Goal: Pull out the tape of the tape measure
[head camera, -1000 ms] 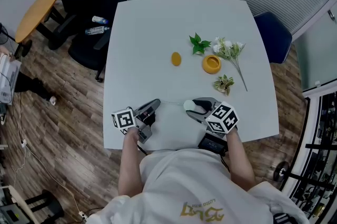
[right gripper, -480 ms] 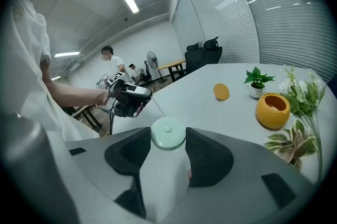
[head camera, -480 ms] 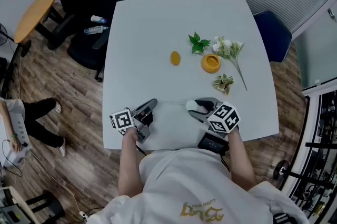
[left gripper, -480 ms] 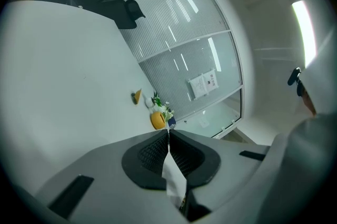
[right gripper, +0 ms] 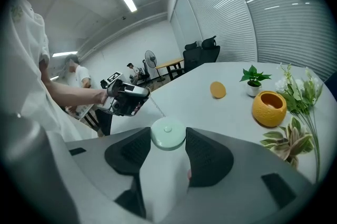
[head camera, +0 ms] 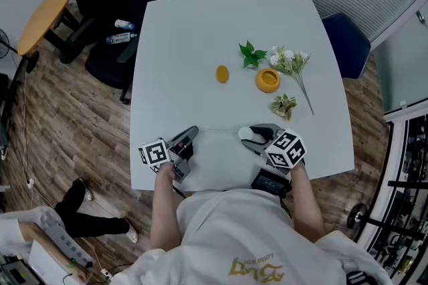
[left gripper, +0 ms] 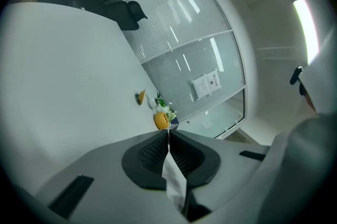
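My right gripper (head camera: 251,135) is shut on a round pale-green tape measure (head camera: 246,135) near the white table's (head camera: 200,36) front edge. In the right gripper view the case (right gripper: 168,135) sits pressed between the two dark pads. A thin white tape (head camera: 218,131) runs left from it to my left gripper (head camera: 194,133). In the left gripper view the jaws are shut on the tape's end (left gripper: 174,178), pinched at the tips (left gripper: 168,136). The right gripper view shows the left gripper (right gripper: 125,98) held in a hand, with the tape (right gripper: 155,107) stretched between.
An orange pot (head camera: 269,81), an orange disc (head camera: 223,74), a small green plant (head camera: 252,55), white flowers (head camera: 291,63) and a leafy sprig (head camera: 284,106) lie mid-table. Black chairs (head camera: 114,3) stand at the far left, a blue chair (head camera: 348,46) at the right.
My right gripper with the tape measure has edged slightly right, and a little more tape shows between the grippers. A person on the floor at the left has walked toward the lower edge.
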Demonstrator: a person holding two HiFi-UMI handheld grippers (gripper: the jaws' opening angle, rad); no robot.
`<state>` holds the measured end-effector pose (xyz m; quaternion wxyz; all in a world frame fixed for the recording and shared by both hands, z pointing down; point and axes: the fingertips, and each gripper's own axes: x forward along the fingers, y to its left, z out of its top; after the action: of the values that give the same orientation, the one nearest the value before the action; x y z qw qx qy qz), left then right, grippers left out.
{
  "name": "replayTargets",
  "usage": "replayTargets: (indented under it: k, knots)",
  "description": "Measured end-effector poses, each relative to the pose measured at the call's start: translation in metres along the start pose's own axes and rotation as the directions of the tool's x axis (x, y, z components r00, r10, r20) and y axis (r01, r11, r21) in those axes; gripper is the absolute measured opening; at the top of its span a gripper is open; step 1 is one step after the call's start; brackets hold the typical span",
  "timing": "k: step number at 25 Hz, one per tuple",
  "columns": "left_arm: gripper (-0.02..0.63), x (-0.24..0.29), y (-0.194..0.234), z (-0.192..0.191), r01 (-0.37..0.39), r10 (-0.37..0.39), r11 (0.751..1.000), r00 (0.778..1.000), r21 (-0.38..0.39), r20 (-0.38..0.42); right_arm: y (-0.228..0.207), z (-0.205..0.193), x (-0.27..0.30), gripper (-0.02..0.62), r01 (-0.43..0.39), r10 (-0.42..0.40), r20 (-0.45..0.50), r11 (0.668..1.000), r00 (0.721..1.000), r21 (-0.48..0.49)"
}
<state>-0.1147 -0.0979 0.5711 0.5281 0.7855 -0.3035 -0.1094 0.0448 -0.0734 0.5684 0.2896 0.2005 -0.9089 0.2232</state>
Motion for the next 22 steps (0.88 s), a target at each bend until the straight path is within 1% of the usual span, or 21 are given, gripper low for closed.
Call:
replayTargets:
  k: [5, 7, 11, 14, 17, 22]
  knots:
    - [0.011, 0.000, 0.009, -0.002, -0.058, 0.058, 0.998, 0.998, 0.039, -0.011, -0.002, -0.005, 0.002, 0.224, 0.009, -0.009, -0.016, 1.000, 1.000, -0.004]
    - [0.011, 0.002, 0.014, -0.005, -0.100, 0.103, 0.993, 0.994, 0.066, -0.037, -0.003, -0.006, 0.004, 0.224, 0.017, -0.017, -0.024, 1.000, 1.000, -0.004]
    - [0.011, 0.005, 0.027, -0.017, -0.195, 0.214, 0.969, 0.970, 0.152, -0.115, -0.006, -0.011, 0.009, 0.224, 0.036, -0.037, -0.063, 0.999, 0.997, -0.021]
    - [0.011, 0.005, 0.034, -0.023, -0.241, 0.273, 0.950, 0.950, 0.197, -0.152, -0.007, -0.016, 0.014, 0.224, 0.043, -0.045, -0.089, 0.999, 0.995, -0.031]
    - [0.011, 0.005, 0.038, -0.027, -0.268, 0.310, 0.938, 0.934, 0.222, -0.179, -0.005, -0.020, 0.016, 0.224, 0.041, -0.044, -0.106, 0.999, 0.993, -0.032]
    - [0.011, 0.002, 0.045, -0.029, -0.301, 0.352, 0.921, 0.914, 0.246, -0.203, -0.006, -0.025, 0.019, 0.224, 0.044, -0.048, -0.131, 0.999, 0.990, -0.031]
